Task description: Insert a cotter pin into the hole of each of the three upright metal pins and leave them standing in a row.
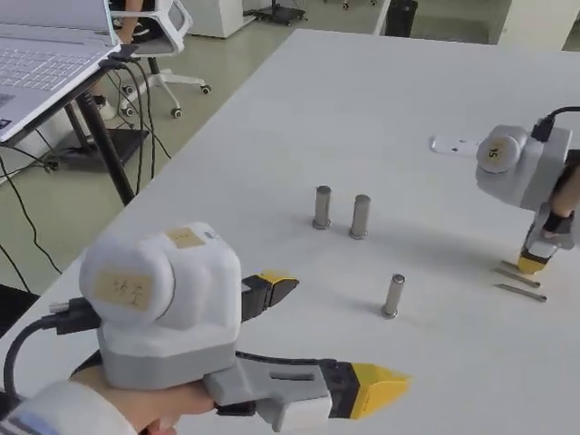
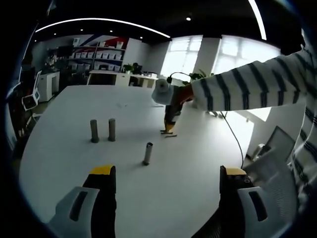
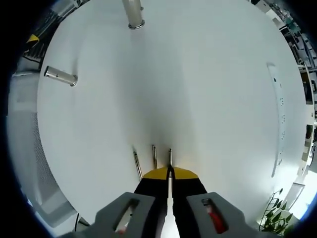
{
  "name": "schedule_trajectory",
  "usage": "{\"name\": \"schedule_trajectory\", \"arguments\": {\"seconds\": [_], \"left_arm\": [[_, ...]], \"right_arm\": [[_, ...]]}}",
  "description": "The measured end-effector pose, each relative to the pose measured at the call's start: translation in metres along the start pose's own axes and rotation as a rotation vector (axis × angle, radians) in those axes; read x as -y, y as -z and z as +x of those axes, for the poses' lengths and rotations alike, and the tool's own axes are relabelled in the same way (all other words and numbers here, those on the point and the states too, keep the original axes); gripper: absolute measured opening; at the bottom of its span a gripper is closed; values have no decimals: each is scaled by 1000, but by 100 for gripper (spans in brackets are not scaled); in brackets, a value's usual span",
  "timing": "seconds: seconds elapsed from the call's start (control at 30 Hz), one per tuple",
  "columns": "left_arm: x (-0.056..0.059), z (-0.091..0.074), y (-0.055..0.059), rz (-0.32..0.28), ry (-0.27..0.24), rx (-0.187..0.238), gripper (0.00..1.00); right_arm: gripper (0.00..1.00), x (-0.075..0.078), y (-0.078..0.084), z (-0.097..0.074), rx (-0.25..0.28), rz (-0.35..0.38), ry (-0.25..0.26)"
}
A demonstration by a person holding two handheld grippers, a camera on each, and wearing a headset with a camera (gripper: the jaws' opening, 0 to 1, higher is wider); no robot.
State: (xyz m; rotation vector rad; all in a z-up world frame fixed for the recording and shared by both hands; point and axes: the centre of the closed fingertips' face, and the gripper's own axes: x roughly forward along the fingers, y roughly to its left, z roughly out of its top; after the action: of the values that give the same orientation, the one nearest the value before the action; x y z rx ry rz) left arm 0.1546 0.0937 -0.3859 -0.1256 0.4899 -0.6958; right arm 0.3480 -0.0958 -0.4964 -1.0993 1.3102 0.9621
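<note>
My right gripper (image 3: 170, 171) was pinched shut on one cotter pin (image 3: 170, 156), with two other cotter pins (image 3: 154, 157) at its 9 o'clock. My left gripper (image 2: 168, 171) hung wide and empty. Best, I judged, to lift straight and level toward the upright metal pins (image 1: 361, 216) at 10 o'clock.

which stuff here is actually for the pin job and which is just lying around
For the job:
three upright metal pins
cotter pin gripped in the right tool
two loose cotter pins beside it
open left tool

Just lying about:
laptop
office chair
power strip
</note>
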Motion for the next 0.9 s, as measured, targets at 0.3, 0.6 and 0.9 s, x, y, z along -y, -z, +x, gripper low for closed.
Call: {"name": "schedule_trajectory", "arguments": {"seconds": [0.3, 0.6, 0.9], "left_arm": [[7, 9, -9, 0, 5, 16, 82], [19, 15, -7, 6, 26, 12, 79], [18, 17, -7, -3, 11, 23, 78]], "right_arm": [[0, -1, -4, -13, 68, -64, 37], [0, -3, -7, -45, 219, -49, 69], [0, -14, -5, -74, 343, -65, 117]]}}
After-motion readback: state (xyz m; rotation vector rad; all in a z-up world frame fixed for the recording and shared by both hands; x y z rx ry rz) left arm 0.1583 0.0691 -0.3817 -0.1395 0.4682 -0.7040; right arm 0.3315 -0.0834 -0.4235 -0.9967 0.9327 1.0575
